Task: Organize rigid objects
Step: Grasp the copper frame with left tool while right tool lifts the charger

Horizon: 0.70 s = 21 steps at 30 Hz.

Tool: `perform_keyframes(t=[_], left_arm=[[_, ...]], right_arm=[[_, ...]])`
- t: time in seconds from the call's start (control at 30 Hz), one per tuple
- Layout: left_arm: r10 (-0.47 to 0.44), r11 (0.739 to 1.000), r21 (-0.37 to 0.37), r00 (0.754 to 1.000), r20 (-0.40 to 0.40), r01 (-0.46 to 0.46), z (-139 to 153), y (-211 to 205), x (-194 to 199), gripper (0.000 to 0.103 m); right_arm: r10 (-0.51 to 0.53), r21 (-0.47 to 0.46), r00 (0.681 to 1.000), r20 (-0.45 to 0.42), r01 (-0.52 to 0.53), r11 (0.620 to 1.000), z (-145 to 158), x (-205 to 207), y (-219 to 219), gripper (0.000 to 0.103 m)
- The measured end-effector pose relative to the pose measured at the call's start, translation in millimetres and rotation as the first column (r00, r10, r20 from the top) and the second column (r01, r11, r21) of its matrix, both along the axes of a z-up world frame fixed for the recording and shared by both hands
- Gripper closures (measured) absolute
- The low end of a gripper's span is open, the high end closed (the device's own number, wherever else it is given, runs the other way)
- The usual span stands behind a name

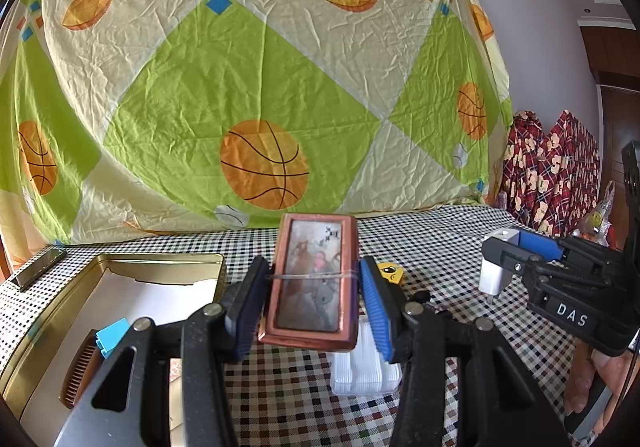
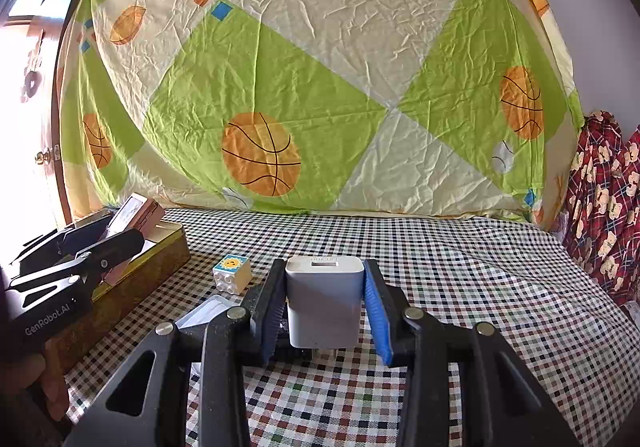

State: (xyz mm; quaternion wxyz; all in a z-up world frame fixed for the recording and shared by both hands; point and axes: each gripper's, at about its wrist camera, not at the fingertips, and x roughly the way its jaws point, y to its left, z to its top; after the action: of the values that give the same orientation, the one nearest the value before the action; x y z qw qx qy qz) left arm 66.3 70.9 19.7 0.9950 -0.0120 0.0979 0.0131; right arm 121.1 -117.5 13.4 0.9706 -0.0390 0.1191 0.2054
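Observation:
My left gripper [image 1: 314, 303] is shut on a brown box with a picture on its lid [image 1: 316, 279], held above the checked cloth beside the gold tin [image 1: 52, 311]. In the right wrist view that box [image 2: 134, 213] and the left gripper [image 2: 120, 243] hang over the tin [image 2: 160, 255] at the left. The right gripper [image 2: 324, 311] is shut on a white plug adapter [image 2: 324, 303], its prongs pointing down. From the left wrist view the adapter [image 1: 496, 267] shows in the right gripper [image 1: 504, 251] at the right, above the cloth.
The tin holds a brown comb [image 1: 80, 371] and a blue block [image 1: 113, 335]. A yellow-topped toy block [image 2: 233, 273] and a white plastic case [image 1: 366, 365] lie on the cloth. A flat lid [image 1: 38, 267] lies far left. A basketball-print sheet [image 1: 256, 87] hangs behind.

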Motion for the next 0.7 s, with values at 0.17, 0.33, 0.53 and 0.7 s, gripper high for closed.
perform_keyframes(t=[0.17,0.33,0.53,0.7], left_arm=[[0.0,1.0,-0.004,1.0,0.005,0.0,0.2,0.7,-3.3,0.057],[0.005,1.0,-0.008,1.0,0.009,-0.005,0.4,1.0,-5.9,0.057],[0.015,1.0,-0.011,1.0,0.013,-0.015,0.3,1.7,-13.0,0.057],[0.019,1.0,-0.026,1.0,0.016,-0.018,-0.2,6.0,-20.4,0.057]], right_arm=[[0.019,0.0,1.0,0.001,-0.019,1.0,0.0,-1.2,1.8,0.062],[0.033,0.002,0.999,0.003,-0.033,0.999,0.2,-2.3,3.6,0.062],[0.056,0.005,0.998,-0.003,-0.056,0.998,-0.8,-4.9,9.2,0.062],[0.079,0.0,0.997,-0.005,-0.079,0.997,-1.5,-9.1,19.0,0.062]])
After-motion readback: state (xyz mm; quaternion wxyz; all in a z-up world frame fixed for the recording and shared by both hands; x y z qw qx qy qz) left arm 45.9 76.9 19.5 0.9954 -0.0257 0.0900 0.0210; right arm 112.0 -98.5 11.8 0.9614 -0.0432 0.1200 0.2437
